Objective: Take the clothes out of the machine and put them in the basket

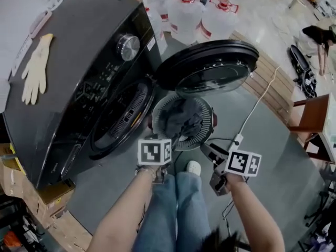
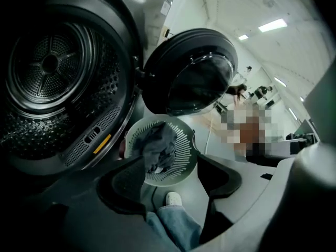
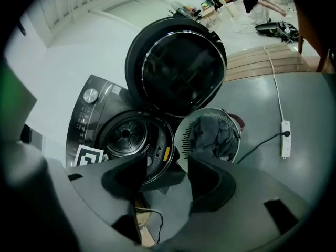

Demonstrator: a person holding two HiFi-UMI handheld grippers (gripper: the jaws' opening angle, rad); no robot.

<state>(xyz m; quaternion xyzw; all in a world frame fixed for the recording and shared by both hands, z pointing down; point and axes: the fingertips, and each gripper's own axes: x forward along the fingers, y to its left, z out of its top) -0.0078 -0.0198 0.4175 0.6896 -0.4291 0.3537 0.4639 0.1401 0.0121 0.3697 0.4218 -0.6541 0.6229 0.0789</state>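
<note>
Head view, nearest first: the person's jeans (image 1: 176, 209) and one pale shoe (image 1: 193, 167) stand on the grey floor (image 1: 262, 161), with a forearm on either side leading to a marker cube. The left tool (image 2: 170, 168) has its jaws apart with nothing between them; only the floor and basket show through the gap. The right tool (image 3: 167, 171) also has its jaws spread and grips nothing.

Just past both tools, a round pale basket (image 1: 208, 135) with a slotted wall sits on the floor, right in front of the machine's opening. The clothes (image 1: 181, 121) lie inside it as a dark grey crumpled heap. It has no pointing end and no clear long axis, though in the left gripper view it stretches somewhat from the basket's far rim toward the near one. A white power strip (image 1: 237, 139) lies on the floor to the basket's right.

Beyond the basket is the dark machine (image 1: 79, 77), its opening turned toward the person. The drum (image 2: 50, 64) shows its perforated metal wall. The round door (image 1: 210, 67) is swung wide open, above the far side of the basket. A pale glove (image 1: 35, 70) lies flat on top of the machine. Farthest off, large water bottles (image 1: 186, 12) stand together.
</note>
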